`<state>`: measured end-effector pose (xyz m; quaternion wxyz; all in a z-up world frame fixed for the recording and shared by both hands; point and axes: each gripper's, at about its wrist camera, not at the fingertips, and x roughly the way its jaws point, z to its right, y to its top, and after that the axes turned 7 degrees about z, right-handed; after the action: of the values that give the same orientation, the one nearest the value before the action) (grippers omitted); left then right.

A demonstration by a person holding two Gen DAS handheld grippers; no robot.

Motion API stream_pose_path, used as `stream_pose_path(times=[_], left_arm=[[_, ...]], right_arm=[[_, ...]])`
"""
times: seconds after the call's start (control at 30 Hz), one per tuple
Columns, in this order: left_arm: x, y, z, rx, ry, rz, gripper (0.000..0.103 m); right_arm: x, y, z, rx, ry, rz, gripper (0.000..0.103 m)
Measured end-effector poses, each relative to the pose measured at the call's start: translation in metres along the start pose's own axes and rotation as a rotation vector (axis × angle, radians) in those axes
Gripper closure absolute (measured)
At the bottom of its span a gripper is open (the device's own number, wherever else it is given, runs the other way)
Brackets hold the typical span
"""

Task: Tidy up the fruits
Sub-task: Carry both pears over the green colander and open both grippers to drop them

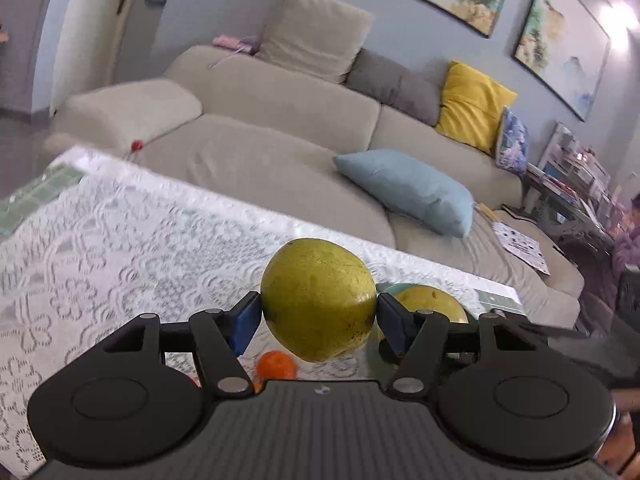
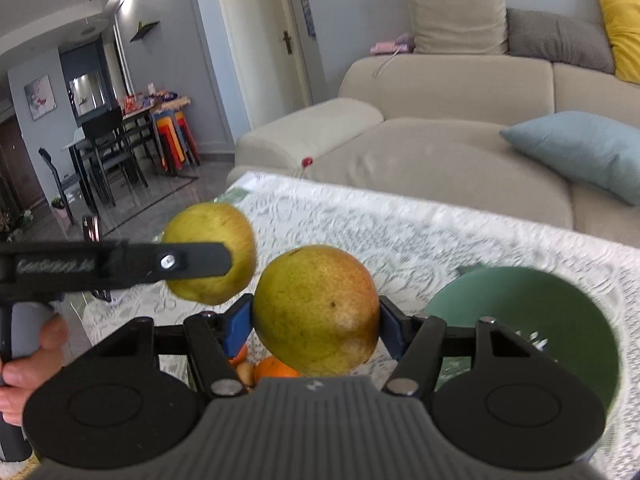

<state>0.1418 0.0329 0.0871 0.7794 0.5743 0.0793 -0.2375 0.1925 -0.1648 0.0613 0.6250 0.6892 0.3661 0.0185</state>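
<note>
Both grippers are gripping pears above the lace-covered table (image 2: pixel 440 232): left gripper (image 1: pixel 318 316) clamps a green-yellow pear (image 1: pixel 318 300), right gripper (image 2: pixel 316 322) a reddish pear (image 2: pixel 316 310), beside the green bowl (image 2: pixel 560 304).

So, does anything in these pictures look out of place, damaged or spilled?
Nothing stands out. The left gripper holds a yellow-green pear and the right gripper holds a reddish pear, both clear of the lace tablecloth. The green bowl sits upright, and nothing is spilled.
</note>
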Motion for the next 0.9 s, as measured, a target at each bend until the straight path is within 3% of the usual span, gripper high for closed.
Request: stream_pose_path(times=[0.23,0.47,0.7,0.9], left_arm=[[-0.004,0.007,0.05,0.024,-0.119,-0.037,0.031],[0.032,-0.002,0.093,0.032,-0.187,-0.125,0.031],[0.096,-0.026,0.104,-0.038,-0.178,-0.268,0.031],[0.14,-0.045,0.103,-0.025,-0.125,-0.379,0.031]], right_arm=[[-0.045,0.028,0.037,-0.044,-0.081,-0.015,0.041],[-0.052,0.028,0.087,-0.144,-0.176,-0.132,0.041],[-0.023,-0.004,0.125,-0.19,-0.182,-0.269,0.041],[0.012,-0.02,0.138,-0.25,-0.161,-0.371,0.041]])
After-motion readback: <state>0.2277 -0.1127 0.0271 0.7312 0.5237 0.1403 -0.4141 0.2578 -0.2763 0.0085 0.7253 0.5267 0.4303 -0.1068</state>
